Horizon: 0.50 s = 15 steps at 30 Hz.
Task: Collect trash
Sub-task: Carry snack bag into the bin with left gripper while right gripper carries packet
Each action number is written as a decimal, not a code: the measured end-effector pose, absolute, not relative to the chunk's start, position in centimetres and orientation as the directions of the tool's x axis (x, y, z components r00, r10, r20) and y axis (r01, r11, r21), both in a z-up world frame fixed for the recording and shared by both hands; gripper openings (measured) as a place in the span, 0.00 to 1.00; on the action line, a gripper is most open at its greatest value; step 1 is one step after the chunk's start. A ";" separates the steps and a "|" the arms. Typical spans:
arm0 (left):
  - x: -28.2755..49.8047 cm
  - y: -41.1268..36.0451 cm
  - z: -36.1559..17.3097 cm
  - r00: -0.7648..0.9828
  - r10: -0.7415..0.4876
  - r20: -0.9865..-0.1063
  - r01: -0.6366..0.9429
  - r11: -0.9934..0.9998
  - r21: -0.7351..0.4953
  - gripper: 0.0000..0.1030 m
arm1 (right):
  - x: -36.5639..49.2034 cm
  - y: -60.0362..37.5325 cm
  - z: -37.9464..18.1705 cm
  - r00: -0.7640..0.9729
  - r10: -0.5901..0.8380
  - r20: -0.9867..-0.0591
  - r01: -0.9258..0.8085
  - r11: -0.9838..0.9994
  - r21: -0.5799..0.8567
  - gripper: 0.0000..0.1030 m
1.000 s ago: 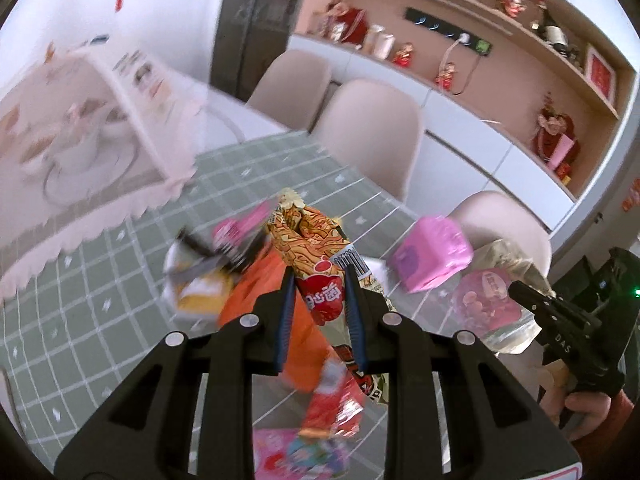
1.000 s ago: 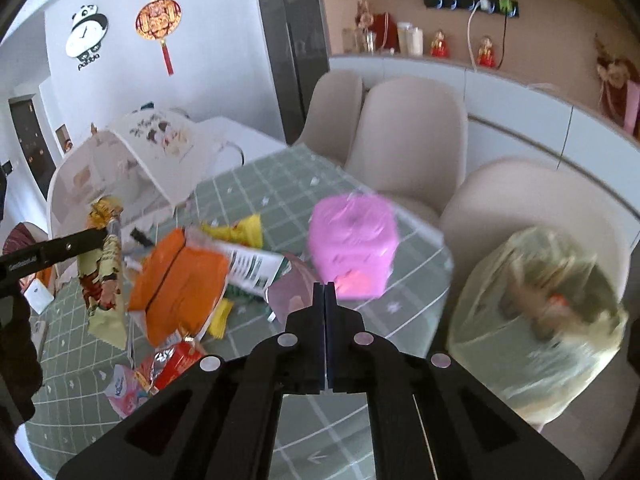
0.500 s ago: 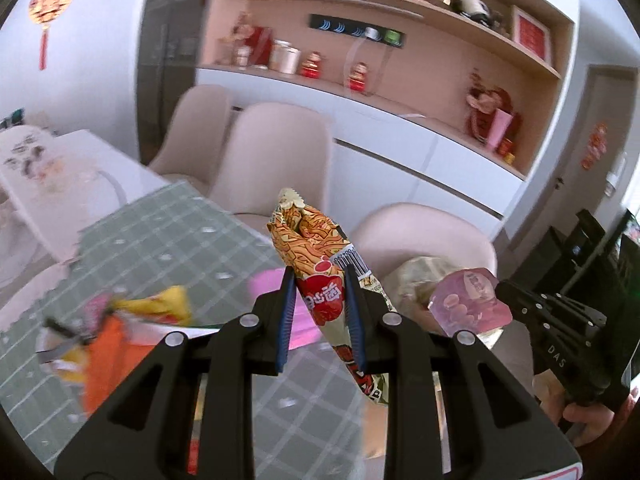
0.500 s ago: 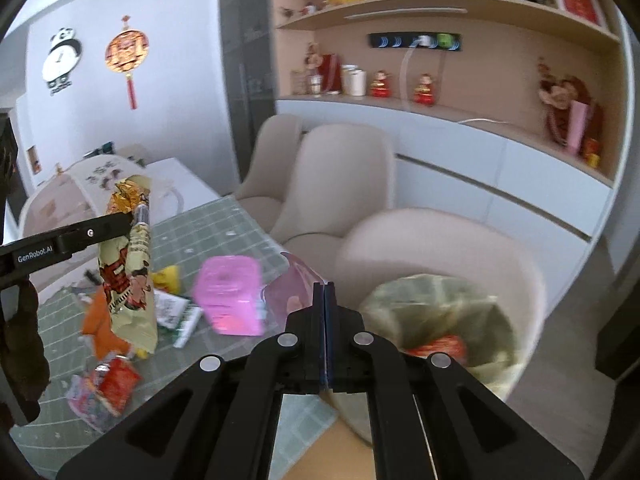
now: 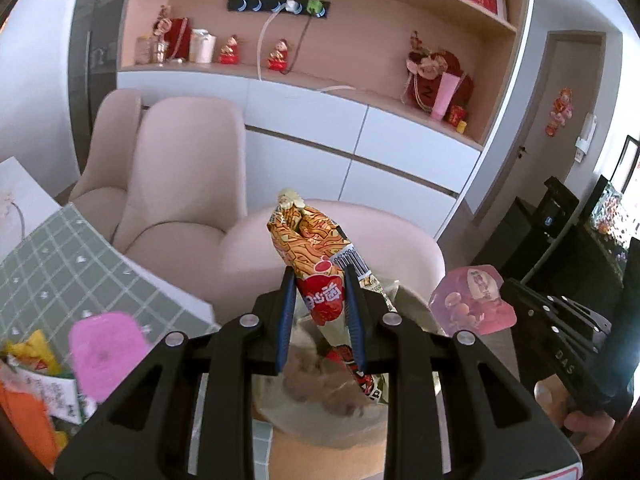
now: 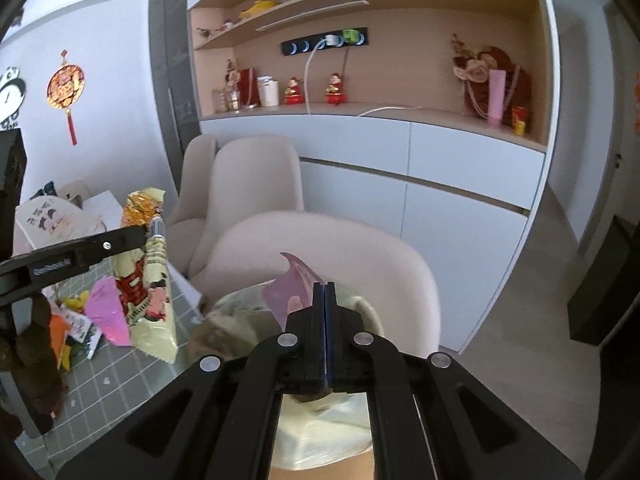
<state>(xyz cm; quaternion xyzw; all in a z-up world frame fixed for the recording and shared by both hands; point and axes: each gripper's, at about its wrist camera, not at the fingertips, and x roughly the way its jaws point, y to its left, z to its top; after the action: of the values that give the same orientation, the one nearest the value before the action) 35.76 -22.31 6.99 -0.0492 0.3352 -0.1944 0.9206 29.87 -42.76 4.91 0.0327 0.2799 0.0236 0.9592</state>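
My left gripper is shut on an orange and red snack wrapper, held upright over the open trash bag below it. The wrapper also shows in the right wrist view, hanging from the left gripper. My right gripper is shut on a thin pink wrapper, held above the yellowish trash bag. In the left wrist view the pink wrapper sits at the tip of the right gripper.
A green checked table at the left carries more trash: a pink packet, yellow and orange wrappers. Beige chairs stand behind the bag. White cabinets and shelves with ornaments line the wall.
Both grippers have swung right, away from the table, and now hold their wrappers over the trash bag by the chair. Both stay shut on their wrappers.
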 end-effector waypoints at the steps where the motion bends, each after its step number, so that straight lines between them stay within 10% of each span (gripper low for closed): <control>1: 36.2 -23.0 6.6 0.692 -0.397 -0.603 0.332 0.917 -0.223 0.22 | 30.3 -43.4 4.6 0.842 0.061 -0.535 -0.021 0.996 0.081 0.03; 15: 42.0 -32.4 -3.8 0.481 -0.271 -0.834 0.398 0.915 -0.067 0.22 | 33.6 -48.9 1.7 0.818 0.059 -0.573 0.023 0.991 0.135 0.03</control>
<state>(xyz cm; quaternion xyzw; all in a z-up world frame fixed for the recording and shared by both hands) 41.96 -32.41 -3.80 0.0677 0.4708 -0.1949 0.8578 33.56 -48.88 1.68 0.0680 0.3019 0.0094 0.9509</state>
